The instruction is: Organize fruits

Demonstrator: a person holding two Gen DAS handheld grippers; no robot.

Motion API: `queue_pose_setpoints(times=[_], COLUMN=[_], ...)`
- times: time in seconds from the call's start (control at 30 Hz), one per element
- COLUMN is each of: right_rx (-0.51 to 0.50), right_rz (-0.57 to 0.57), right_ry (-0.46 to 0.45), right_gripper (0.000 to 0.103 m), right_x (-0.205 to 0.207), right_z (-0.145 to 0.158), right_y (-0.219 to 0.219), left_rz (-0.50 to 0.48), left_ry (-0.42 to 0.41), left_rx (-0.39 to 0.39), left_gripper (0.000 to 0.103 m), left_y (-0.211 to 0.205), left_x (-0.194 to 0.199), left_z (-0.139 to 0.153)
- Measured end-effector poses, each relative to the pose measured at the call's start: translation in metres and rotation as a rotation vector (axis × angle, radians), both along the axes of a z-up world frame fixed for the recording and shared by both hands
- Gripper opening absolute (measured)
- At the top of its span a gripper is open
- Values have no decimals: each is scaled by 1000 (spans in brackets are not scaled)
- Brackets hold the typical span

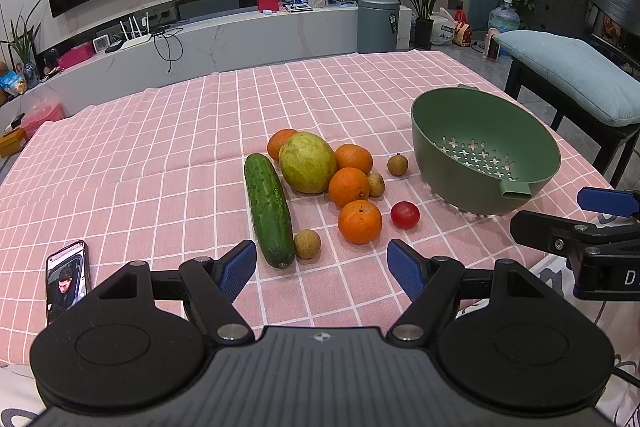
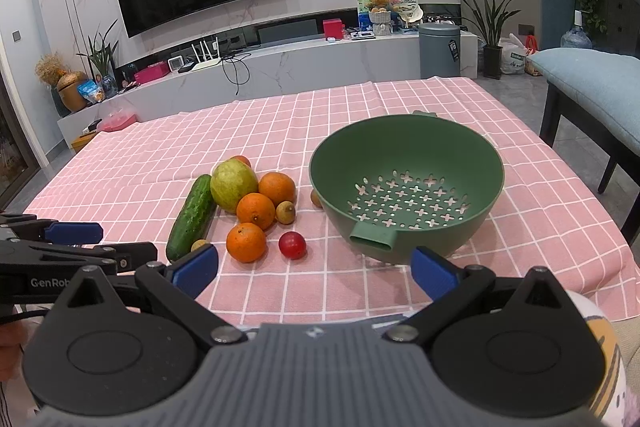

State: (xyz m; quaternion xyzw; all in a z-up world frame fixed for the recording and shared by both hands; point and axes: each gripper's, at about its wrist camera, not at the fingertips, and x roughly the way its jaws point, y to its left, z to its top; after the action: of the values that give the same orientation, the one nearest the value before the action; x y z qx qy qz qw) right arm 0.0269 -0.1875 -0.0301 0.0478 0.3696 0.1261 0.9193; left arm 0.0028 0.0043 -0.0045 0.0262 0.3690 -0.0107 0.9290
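With both the left hand-held gripper (image 1: 322, 263) and right hand-held gripper (image 2: 314, 273) released, take the near orange (image 1: 359, 221) squarely and lower it gently into the green colander (image 2: 406, 187).

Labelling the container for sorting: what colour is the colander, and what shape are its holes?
Green colander, with cross-shaped holes; clearest in the right wrist view.
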Motion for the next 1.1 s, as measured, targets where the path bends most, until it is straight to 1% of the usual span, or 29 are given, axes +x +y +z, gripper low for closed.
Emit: queue_pose_setpoints(times=[0.83,1.1], right_rx=[-11,-27], right_rz=[0,13], right_ry=[2,24], right_gripper=[99,99], right_x=[-1,3], right_z=[0,-1], right_y=[-2,1], left_rz=[-1,-21], left_ry=[2,18], left_rx=[-3,-14], left_gripper=[87,87], left_y=[0,5], left_x=[0,4], left_z=[0,-2])
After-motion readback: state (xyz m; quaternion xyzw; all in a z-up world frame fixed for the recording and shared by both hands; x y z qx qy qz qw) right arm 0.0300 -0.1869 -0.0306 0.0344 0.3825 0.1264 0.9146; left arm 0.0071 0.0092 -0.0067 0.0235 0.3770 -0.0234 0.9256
